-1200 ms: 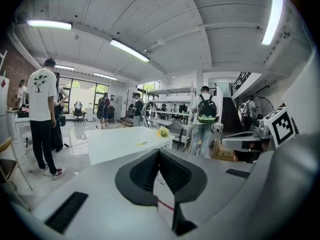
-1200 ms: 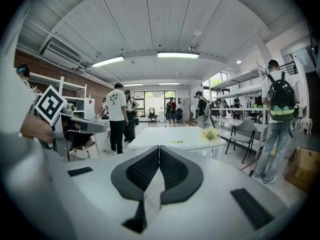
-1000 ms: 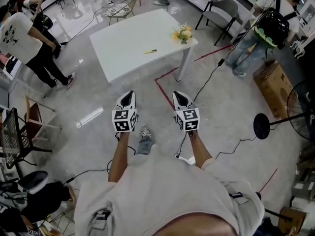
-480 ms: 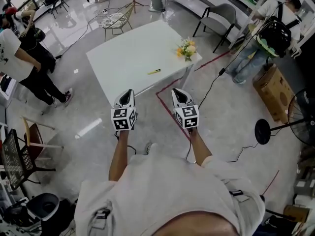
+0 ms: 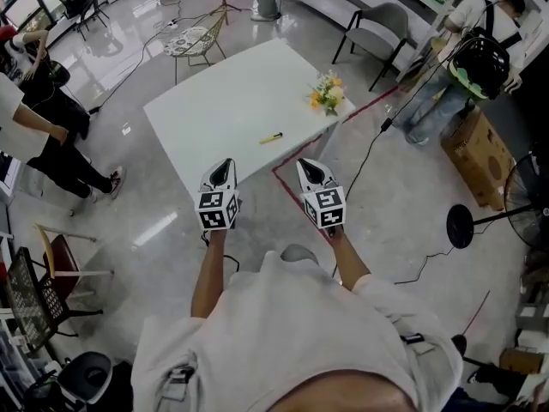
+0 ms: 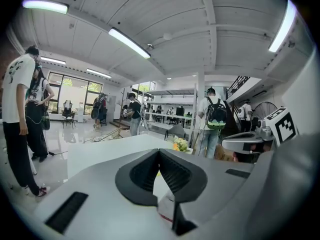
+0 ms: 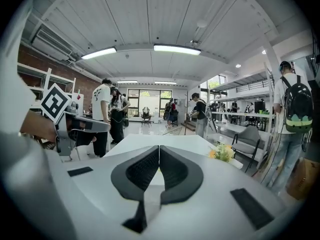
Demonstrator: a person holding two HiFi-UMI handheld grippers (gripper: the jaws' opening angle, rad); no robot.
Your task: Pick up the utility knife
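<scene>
A small yellow utility knife (image 5: 271,137) lies on the white table (image 5: 223,101), near its front edge. My left gripper (image 5: 223,166) and right gripper (image 5: 308,166) are held side by side over the floor just short of that edge, both pointing at the table. Each has its jaws shut with nothing between them. In the left gripper view (image 6: 159,151) and the right gripper view (image 7: 159,147) the tips meet in front of the white tabletop (image 7: 150,141); the knife itself is hidden there.
A small bunch of yellow flowers (image 5: 326,92) stands at the table's right corner. Red tape (image 5: 296,197) and a black cable (image 5: 369,148) run on the floor. A grey chair (image 5: 377,24), people (image 5: 476,50), a cardboard box (image 5: 480,157) and a fan (image 5: 523,200) stand around.
Both grippers have come forward toward the table together, side by side. The table and knife now sit closer and lower in the head view.
</scene>
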